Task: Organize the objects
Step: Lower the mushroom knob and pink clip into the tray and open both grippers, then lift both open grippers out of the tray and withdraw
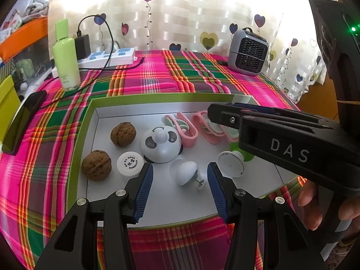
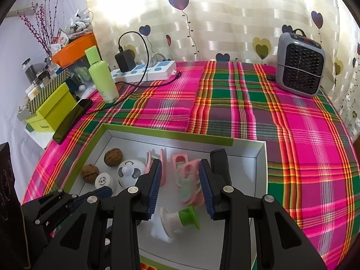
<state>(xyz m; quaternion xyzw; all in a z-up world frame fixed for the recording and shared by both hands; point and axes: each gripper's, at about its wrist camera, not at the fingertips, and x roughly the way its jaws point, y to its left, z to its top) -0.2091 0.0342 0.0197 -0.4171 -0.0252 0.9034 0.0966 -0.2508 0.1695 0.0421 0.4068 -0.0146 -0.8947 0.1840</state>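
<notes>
A shallow box [image 1: 83, 126] with a green rim and white floor holds two walnuts [image 1: 123, 134] [image 1: 96, 165], a white round cap [image 1: 130, 163], a panda toy [image 1: 160, 145], pink clips [image 1: 187, 132] and a white disc on a green base [image 1: 231, 163]. My left gripper [image 1: 180, 168] is open over the box's near side. A white dome piece [image 1: 184, 172] lies on the floor between its fingers, untouched. My right gripper [image 2: 180, 168] is open above a blurred pink and green clip [image 2: 189, 184]. The white and green piece [image 2: 180, 220] lies on its side just below it.
On the plaid cloth behind the box stand a green bottle [image 1: 66, 56], a power strip [image 1: 110, 57] with a charger and cable, and a grey heater [image 1: 247, 51]. A dark phone [image 1: 22, 121] lies at the left edge. A person's hand [image 1: 310, 202] holds the right gripper.
</notes>
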